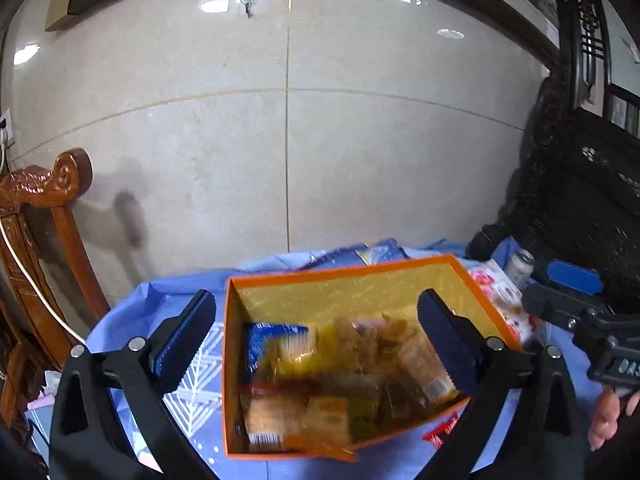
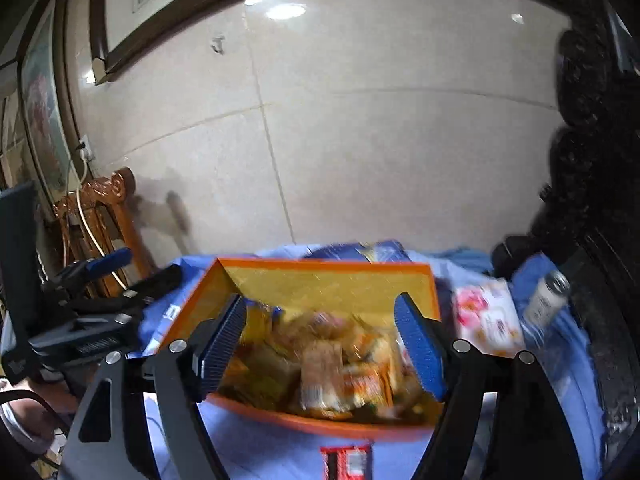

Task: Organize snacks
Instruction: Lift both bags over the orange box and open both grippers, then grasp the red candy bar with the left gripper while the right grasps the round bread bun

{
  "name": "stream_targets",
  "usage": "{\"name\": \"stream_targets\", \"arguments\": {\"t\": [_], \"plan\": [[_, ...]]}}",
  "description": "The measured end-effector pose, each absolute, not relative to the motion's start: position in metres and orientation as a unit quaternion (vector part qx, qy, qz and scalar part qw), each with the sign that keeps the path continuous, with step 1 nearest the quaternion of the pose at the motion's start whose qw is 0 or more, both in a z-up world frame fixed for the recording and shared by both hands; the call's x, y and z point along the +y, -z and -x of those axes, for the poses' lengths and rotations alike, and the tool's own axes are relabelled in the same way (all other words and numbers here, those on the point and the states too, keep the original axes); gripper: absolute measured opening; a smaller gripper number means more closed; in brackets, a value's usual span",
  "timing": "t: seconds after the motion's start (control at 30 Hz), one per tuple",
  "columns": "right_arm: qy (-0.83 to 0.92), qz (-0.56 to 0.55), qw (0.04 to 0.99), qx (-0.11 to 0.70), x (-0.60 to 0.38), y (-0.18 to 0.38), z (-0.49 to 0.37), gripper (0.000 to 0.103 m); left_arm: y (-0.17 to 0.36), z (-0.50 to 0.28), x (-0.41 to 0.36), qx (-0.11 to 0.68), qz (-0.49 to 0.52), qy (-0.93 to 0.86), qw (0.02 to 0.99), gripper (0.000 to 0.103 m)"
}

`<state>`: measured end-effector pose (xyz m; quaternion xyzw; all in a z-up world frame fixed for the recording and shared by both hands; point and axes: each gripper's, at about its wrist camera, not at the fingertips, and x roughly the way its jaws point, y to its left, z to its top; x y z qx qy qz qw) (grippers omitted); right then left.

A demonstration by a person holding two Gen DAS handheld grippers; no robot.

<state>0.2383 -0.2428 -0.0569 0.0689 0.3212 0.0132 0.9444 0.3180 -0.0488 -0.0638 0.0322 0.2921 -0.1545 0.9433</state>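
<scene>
Both the left gripper (image 1: pixel 316 344) and right gripper (image 2: pixel 324 338) hung wide open, empty, over the orange cardboard box (image 1: pixel 340 276) of blurred snack packets (image 1: pixel 340 364).

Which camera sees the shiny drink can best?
The right wrist view shows it best: the drink can shows its whole side, tilted on the blue cloth beside the pink packet, though blurred. The left wrist view catches only the can's top end, small, behind the orange box.
</scene>
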Motion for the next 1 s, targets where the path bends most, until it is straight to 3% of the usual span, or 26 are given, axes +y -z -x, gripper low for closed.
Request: {"name": "stream_targets", "arguments": {"t": [0.57,1.0], "plan": [[0.115,-0.123,0.863,0.476,-0.333,0.163,-0.085,0.079,0.137,-0.202,-0.059,0.394,-0.049,0.216,0.892,0.099],[0.104,-0.084,0.839,0.528,-0.331,0.230,-0.111,0.086,0.142,-0.183,-0.071,0.416,-0.078,0.224,0.878,0.099]]}}
